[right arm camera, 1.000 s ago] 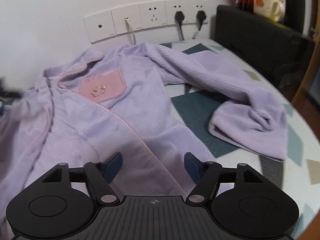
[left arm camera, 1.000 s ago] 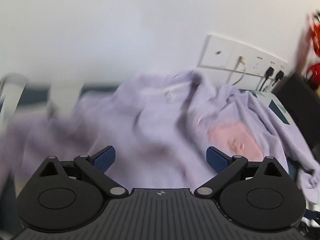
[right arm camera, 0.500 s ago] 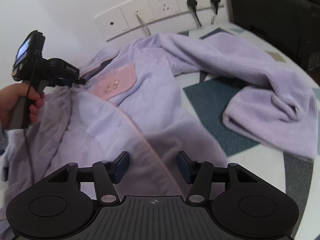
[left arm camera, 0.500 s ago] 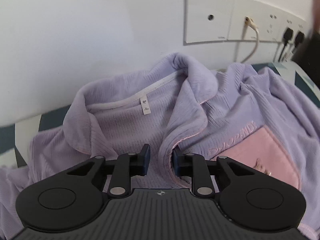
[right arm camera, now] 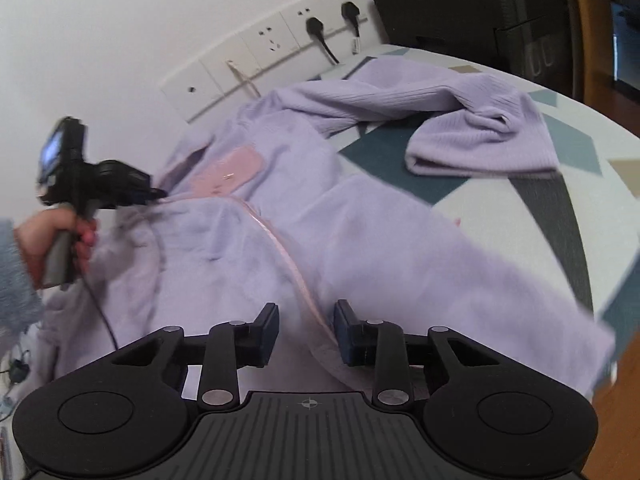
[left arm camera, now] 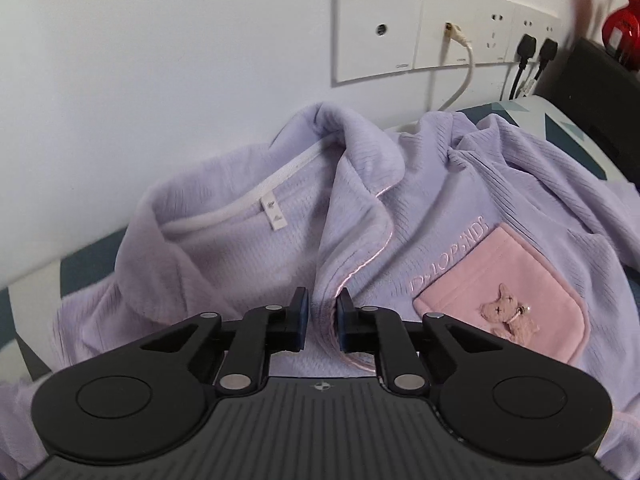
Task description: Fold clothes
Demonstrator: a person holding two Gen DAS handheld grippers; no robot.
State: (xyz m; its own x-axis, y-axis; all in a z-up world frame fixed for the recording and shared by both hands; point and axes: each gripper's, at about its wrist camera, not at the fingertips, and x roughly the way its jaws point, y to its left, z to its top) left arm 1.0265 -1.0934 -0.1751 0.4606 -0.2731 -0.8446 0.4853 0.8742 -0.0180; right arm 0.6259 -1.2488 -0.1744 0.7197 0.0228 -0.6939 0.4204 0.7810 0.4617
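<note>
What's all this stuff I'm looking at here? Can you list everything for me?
pyjama top: one, lilac, spread over the table, collar toward the wall.
chest pocket: one, pink with a small animal patch, on the top's front.
neck label: one, white, inside the collar.
table: one, white with teal and dark shapes, under the top.
wall sockets: a white row on the wall behind.
white cable: one, plugged into the row.
black plugs: two, at the row's right end.
black box: one, on the table's far right.
left tool: black, blue pads, closed on the top's pink-piped front edge.
right tool: black, blue pads, open astride that edge lower down.
hand: one, gripping the left tool's handle.
</note>
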